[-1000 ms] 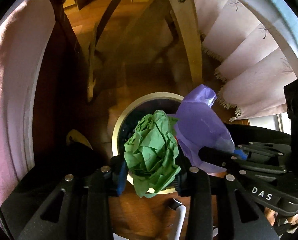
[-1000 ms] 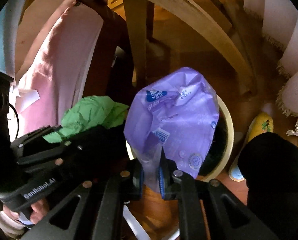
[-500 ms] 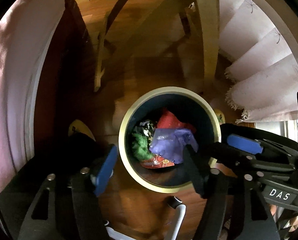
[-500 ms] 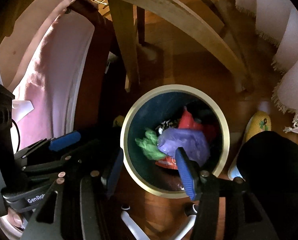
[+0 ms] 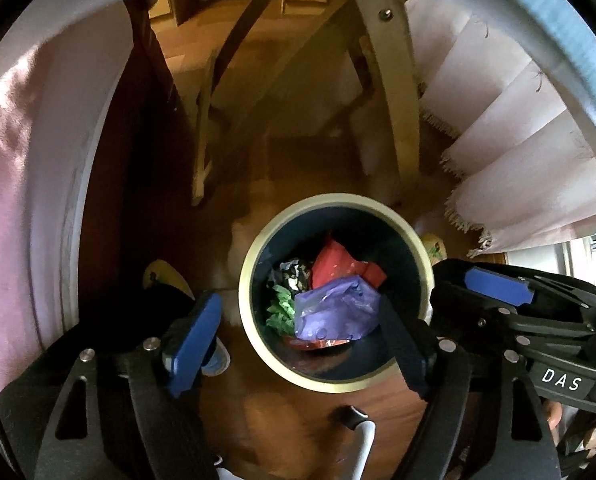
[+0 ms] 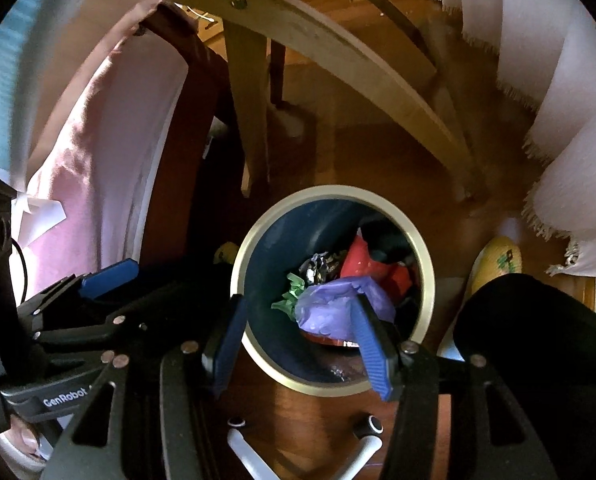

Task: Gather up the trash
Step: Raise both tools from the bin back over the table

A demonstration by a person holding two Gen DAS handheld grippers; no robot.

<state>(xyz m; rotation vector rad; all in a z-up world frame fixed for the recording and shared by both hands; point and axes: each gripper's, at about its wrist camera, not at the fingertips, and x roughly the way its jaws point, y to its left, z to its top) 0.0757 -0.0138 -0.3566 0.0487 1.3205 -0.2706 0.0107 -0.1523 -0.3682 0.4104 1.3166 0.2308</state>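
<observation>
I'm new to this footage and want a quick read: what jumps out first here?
A round bin with a pale rim stands on the wooden floor, centred below both open grippers, left gripper and right gripper. Inside lie a purple plastic bag on top, crumpled green paper at its left, and a red wrapper behind.

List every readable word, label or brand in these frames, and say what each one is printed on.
"DAS": on the right gripper body, seen from the left wrist camera.
"GenRobot": on the left gripper body, seen from the right wrist camera.
Print on the purple bag and red wrapper in the bin: too small to read.
</observation>
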